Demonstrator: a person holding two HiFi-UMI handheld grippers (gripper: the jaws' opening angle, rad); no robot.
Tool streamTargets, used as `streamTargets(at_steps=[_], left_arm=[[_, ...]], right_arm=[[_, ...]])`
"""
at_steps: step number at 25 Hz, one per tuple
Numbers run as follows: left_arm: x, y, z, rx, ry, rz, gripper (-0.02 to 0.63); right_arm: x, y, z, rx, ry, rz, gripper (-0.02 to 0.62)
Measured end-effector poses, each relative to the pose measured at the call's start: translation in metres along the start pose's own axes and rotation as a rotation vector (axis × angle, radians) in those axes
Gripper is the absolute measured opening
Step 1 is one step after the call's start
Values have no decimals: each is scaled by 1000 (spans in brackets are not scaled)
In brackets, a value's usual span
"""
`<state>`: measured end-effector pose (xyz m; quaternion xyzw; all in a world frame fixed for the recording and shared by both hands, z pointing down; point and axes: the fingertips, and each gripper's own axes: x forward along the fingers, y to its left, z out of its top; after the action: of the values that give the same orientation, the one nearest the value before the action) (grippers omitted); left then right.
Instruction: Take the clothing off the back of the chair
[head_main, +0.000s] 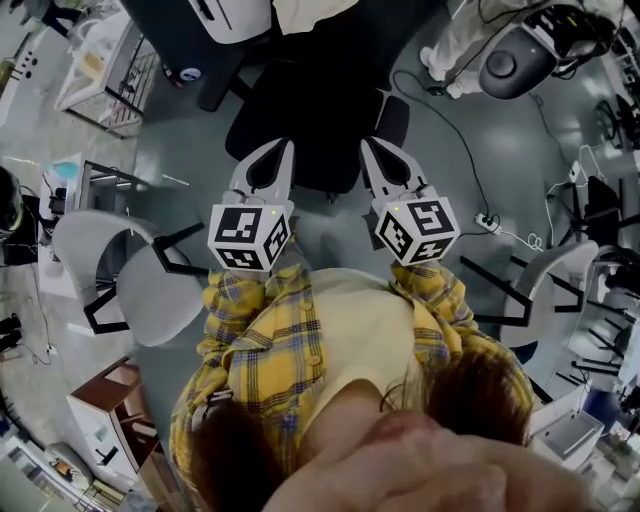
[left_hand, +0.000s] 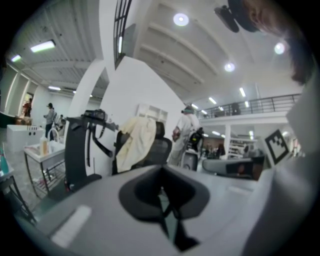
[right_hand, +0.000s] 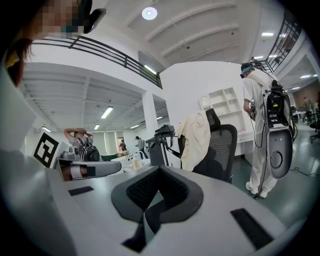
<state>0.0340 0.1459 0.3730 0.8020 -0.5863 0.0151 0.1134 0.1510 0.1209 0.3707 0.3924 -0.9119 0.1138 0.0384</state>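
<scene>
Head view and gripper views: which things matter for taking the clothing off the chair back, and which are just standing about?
In the job: cream garment, draped over the back of the black chair; left gripper and right gripper, both shut, empty.
Not in it: pale chair, power strip on the floor, person in white, white shelves.

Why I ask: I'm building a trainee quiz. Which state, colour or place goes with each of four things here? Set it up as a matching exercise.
Things:
1. garment
2. left gripper
3. chair
4. person in white

Descriptions:
A. standing beside the chair
B. shut, holding nothing
C. black
D. cream, draped over a backrest

Pairs: 1-D, 2-B, 3-C, 4-A
</scene>
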Motion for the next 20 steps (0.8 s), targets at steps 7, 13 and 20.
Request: streamTargets(at_steps=[7, 13, 20], left_arm=[[30, 66, 21, 11, 14, -24, 6], [50, 113, 33, 52, 27, -51, 6], [69, 148, 38, 75, 46, -94, 6]], right_arm=[[68, 0, 16, 12, -6, -51, 14], [119, 2, 22, 16, -10, -93, 14], [158, -1, 24, 15, 9, -143, 14]])
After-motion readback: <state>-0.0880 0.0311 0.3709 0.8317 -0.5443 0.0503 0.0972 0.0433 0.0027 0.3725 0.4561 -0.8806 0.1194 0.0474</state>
